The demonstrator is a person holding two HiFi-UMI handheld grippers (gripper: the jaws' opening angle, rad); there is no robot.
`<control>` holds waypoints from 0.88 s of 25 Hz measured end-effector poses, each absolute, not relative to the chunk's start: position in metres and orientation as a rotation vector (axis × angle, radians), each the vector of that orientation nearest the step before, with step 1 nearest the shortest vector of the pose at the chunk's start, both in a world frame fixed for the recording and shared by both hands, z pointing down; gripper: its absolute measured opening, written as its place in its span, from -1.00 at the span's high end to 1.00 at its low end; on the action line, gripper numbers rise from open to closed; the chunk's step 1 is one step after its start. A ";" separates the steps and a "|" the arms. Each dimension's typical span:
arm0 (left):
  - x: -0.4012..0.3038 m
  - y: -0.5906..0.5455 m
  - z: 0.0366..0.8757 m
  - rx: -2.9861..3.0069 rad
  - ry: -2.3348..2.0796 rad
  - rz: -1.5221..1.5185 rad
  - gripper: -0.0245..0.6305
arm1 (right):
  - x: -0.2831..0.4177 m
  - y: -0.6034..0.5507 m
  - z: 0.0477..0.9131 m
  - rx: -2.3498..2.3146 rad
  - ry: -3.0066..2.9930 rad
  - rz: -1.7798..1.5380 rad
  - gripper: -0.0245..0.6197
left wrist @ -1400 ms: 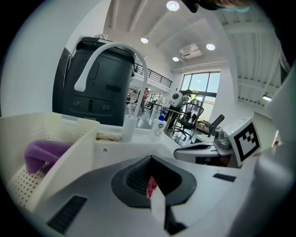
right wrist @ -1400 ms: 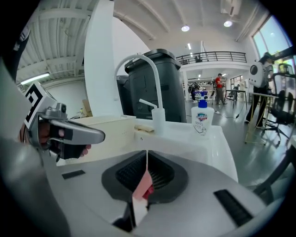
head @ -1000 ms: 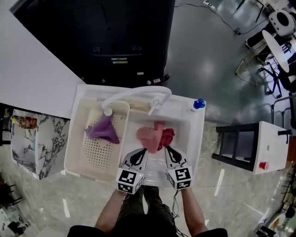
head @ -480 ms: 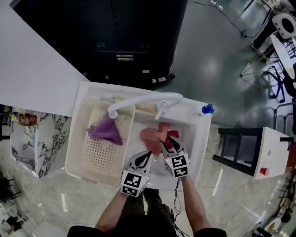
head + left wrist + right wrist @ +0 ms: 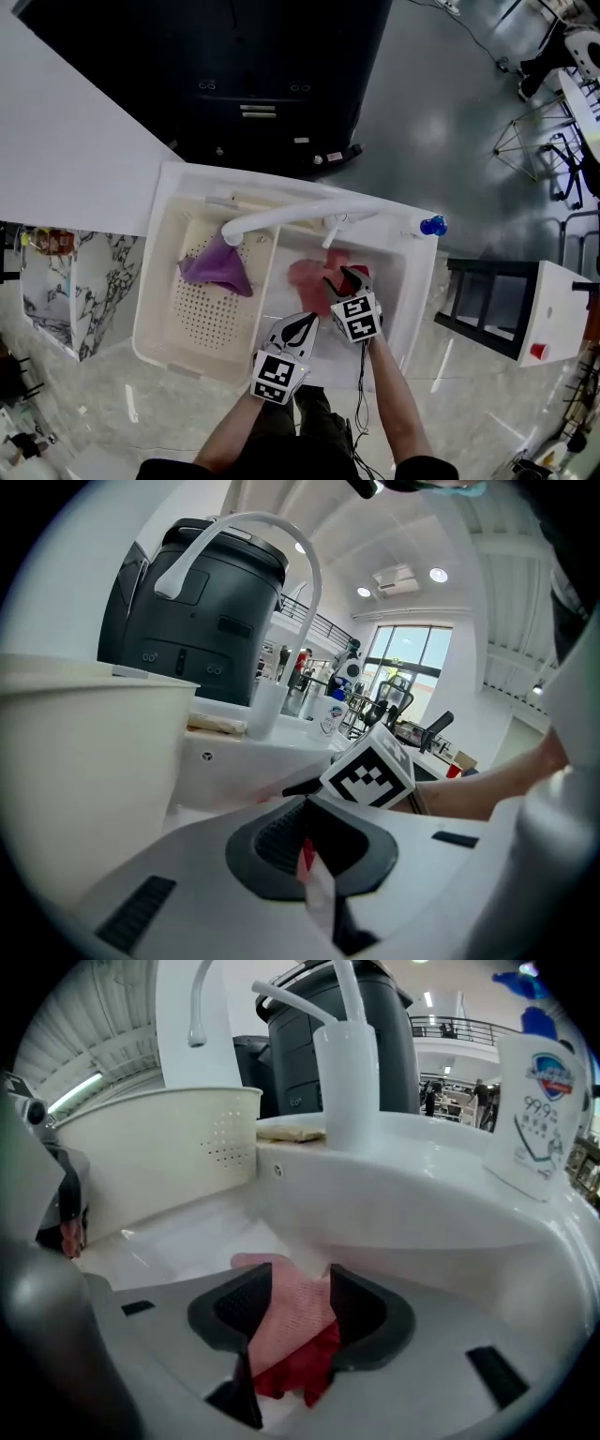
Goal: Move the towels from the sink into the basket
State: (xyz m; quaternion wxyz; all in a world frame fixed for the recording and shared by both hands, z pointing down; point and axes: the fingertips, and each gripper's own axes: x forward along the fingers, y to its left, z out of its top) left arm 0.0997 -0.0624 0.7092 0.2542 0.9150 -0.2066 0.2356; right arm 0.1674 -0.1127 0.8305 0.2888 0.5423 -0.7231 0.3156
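Grey polished floor surrounds a white counter [image 5: 66,159] and a white sink [image 5: 415,281] unit, which I watch from overhead. I count 1 sink and, in the compartment to its left, 1 perforated basket [image 5: 161,309]. There are 3 towels: 1 purple towel [image 5: 217,270] already lies in the basket, while 1 pink towel [image 5: 305,277] and 1 red towel [image 5: 360,274] sit bunched in the sink, touching, pink on the basket side.

I have 2 grippers. The right gripper [image 5: 345,281] is the nearer one, pointing steeply down right over the pair. Its jaws have just been opening and now stand wide, with the pink cloth and the red edge between them and the pads not pressing. The heap runs away from me, along the jaw gap. The left gripper [image 5: 306,323] hangs at the sink's near rim with its jaws together, holding no towel. My carry will go leftward across the divider.
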 end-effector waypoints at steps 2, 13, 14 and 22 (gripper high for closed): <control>0.099 -0.064 0.712 2.483 -0.563 0.641 0.92 | 0.165 -0.112 0.841 1.426 -1.915 0.861 0.31; 0.097 -0.071 0.720 2.469 -0.564 0.648 0.92 | 0.175 -0.112 0.852 1.443 -1.818 0.834 0.68; 0.097 -0.070 0.721 2.469 -0.564 0.650 0.92 | 0.177 -0.112 0.851 1.453 -1.815 0.832 0.70; 0.099 -0.068 0.717 2.477 -0.566 0.645 0.92 | 0.183 -0.109 0.835 1.533 -1.838 0.831 0.80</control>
